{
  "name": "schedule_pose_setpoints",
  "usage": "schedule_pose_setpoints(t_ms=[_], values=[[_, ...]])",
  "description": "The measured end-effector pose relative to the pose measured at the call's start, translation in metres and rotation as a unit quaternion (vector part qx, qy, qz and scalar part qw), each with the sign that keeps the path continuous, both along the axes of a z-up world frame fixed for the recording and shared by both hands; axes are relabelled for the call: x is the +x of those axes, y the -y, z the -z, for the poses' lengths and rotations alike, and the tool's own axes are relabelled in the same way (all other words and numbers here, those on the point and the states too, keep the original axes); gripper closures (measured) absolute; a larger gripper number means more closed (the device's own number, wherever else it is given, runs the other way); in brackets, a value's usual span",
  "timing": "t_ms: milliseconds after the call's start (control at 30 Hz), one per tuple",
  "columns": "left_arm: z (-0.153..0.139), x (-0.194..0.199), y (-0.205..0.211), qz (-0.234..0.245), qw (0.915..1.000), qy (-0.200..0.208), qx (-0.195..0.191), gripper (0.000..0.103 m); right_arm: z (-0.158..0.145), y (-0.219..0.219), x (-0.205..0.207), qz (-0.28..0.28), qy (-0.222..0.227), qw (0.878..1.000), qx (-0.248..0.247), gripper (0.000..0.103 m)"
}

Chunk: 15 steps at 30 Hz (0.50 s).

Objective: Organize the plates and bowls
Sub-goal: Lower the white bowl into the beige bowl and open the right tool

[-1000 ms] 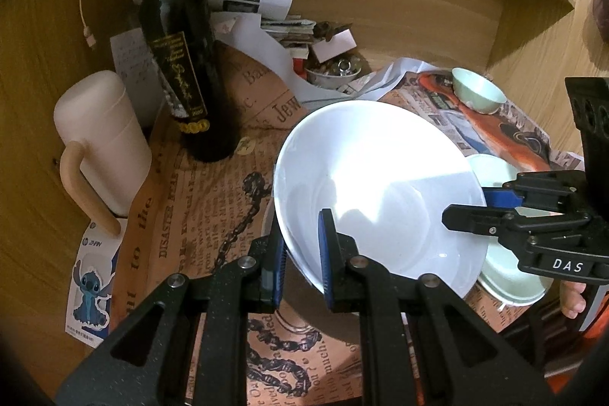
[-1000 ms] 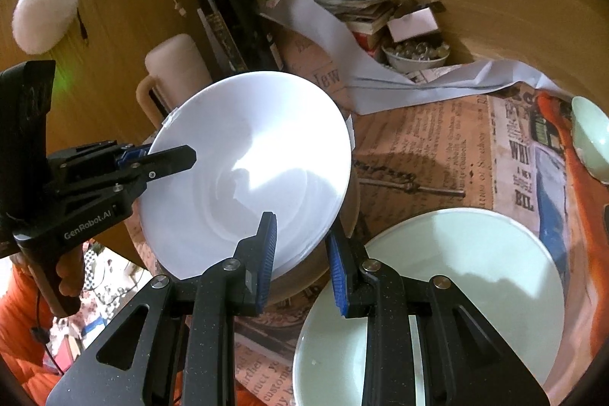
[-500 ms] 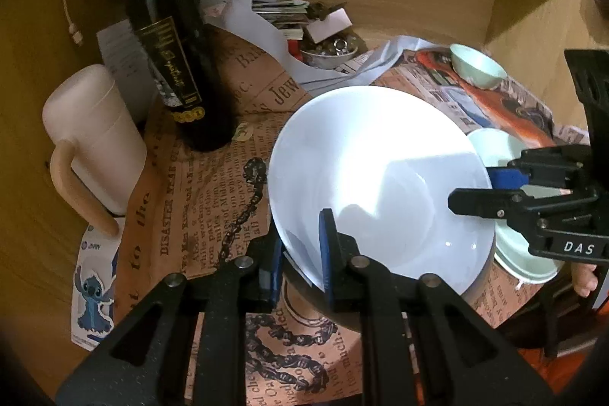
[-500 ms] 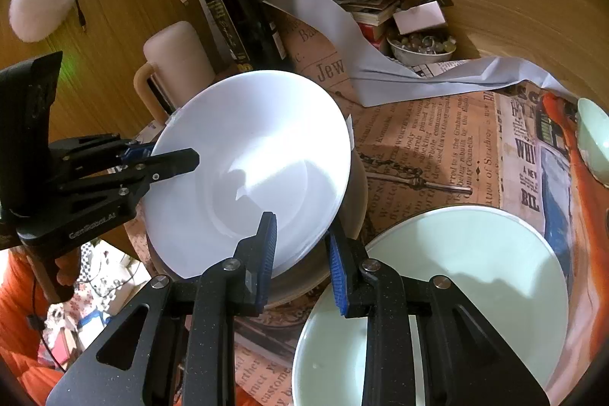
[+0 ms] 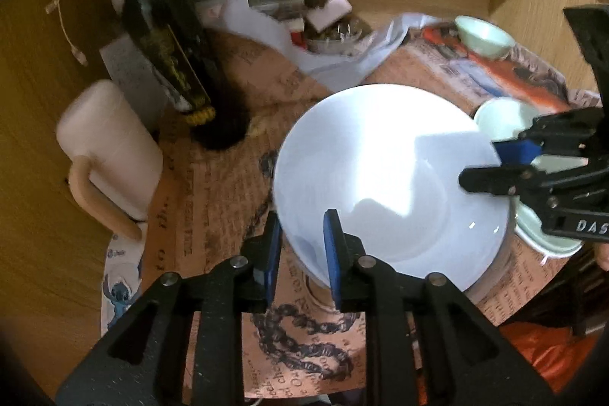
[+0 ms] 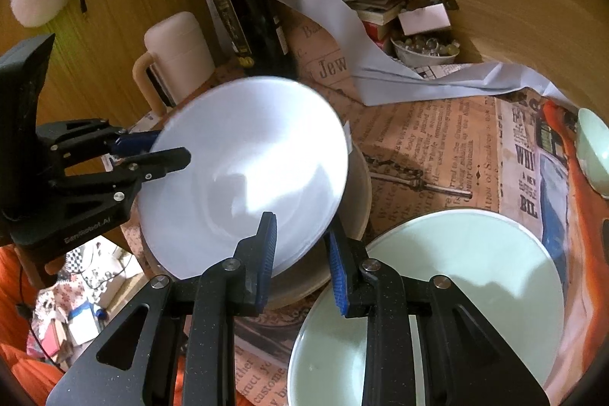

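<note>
White, wide, glossy ceramic bowl (image 5: 388, 185) now sits lower than a second ago, nested into a beige, shallow stoneware dish (image 6: 356, 193) whose rim shows around its far edge in the right wrist view; a second ago it was tilted up between the two tools, and now it lies nearly level on that dish, above the brown printed newspaper (image 5: 213, 208) that covers the worktop; the left hand-held gripper (image 5: 300, 246) has just been opening, and its blue pads (image 5: 330, 246) stand either side of the bowl's near rim with a visible gap, so the pinch looks let go on that side; the right hand-held gripper (image 6: 300, 246) is pressed narrow on the bowl's opposite rim, pinching it, and has not shifted; I judge from this that the stacking of this bowl is all but done, and what remains is for the right side to let go and both tools to draw clear without dragging the rim; beside the stack, a pale green round plate (image 6: 449, 292) lies flat near the right tool, and a small pale green bowl (image 5: 483, 37) waits well apart at the far edge, both probably still to be sorted.
</note>
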<state>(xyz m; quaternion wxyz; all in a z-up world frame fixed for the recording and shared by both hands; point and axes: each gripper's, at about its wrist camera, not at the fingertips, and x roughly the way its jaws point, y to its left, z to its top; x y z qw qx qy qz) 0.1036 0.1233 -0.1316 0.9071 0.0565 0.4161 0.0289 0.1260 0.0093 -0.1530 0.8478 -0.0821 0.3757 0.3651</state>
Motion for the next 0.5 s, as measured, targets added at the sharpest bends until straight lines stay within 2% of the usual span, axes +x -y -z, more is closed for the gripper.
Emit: schedule_pose_setpoints(t_ms=[233,333,433,500], values=[[0.01,0.005,-0.007,-0.004,0.9995,-0.012,-0.028,0.082,-0.001,0.001,-0.001,-0.001,0.009,1.0,-0.002,0.079],[0.01,0.006,-0.005,-0.005,0.9996,-0.011,-0.026,0.081,-0.003,0.0,-0.003,-0.006,0.014,1.0,-0.01,0.072],[0.009,0.006,-0.006,-0.007,0.9994,-0.01,-0.032,0.077,-0.007,-0.002,-0.007,-0.007,0.028,0.999,-0.018,0.06],[0.007,0.005,-0.007,-0.011,0.9994,-0.005,-0.032,0.076,-0.012,-0.001,-0.013,0.005,0.064,0.998,-0.025,0.037]])
